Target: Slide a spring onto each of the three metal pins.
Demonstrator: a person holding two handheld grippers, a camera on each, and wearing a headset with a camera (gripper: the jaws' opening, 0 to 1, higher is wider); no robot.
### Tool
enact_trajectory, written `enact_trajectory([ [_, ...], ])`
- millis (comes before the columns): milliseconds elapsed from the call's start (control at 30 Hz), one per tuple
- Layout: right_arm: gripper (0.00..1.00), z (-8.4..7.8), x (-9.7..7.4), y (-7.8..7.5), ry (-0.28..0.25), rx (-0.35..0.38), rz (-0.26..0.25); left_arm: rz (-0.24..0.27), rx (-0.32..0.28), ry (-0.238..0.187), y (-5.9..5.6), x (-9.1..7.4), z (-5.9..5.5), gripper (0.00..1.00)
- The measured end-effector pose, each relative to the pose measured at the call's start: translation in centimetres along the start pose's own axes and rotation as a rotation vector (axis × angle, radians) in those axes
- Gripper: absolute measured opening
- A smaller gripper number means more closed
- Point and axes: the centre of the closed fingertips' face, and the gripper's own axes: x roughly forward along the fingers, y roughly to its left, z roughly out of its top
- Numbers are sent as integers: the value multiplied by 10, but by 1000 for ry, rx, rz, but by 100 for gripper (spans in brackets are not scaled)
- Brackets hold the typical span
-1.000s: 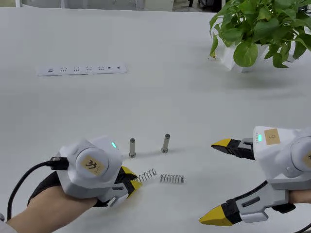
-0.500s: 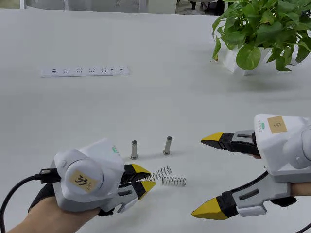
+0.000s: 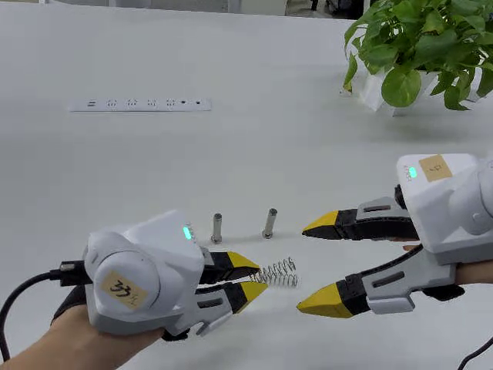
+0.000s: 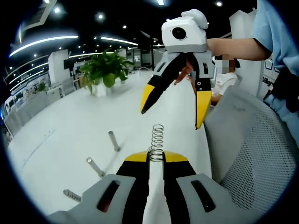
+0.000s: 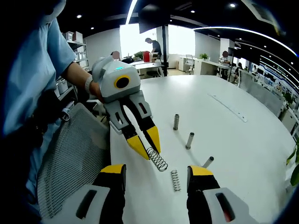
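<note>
Left gripper (image 3: 263, 276) pinching one spring (image 3: 282, 270) by its end, spring projecting towards right gripper (image 3: 302, 268); right jaws spread; three pins (image 5: 189, 140) upright near the bench (image 3: 231, 154) front edge; second spring (image 5: 174, 179) lying beside them.

Left gripper (image 3: 260, 276), right gripper (image 3: 302, 268): white bodies, black jaws, yellow tips, green light, tan numbered sticker. Spring (image 3: 277, 270) silver. Pins (image 3: 216, 228) dull grey. Table (image 3: 246, 154) white. Power strip (image 3: 139, 104) white. Plant (image 3: 416, 38) green, pot (image 3: 373, 89) white.
</note>
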Motion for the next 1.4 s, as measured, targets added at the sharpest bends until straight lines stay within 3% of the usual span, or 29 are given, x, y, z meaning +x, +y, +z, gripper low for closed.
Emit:
enact_trajectory([
  [667, 16, -9, 9, 11, 53, -44, 110, -62, 19, -35, -11, -1, 6, 6],
  [1067, 8, -8, 9, 8, 46, -27, 109, -73, 10, -36, -12, -1, 6, 6],
  [1400, 7, -8, 8, 10, 59, -37, 110, -82, 17, -21, -14, 2, 4, 6],
])
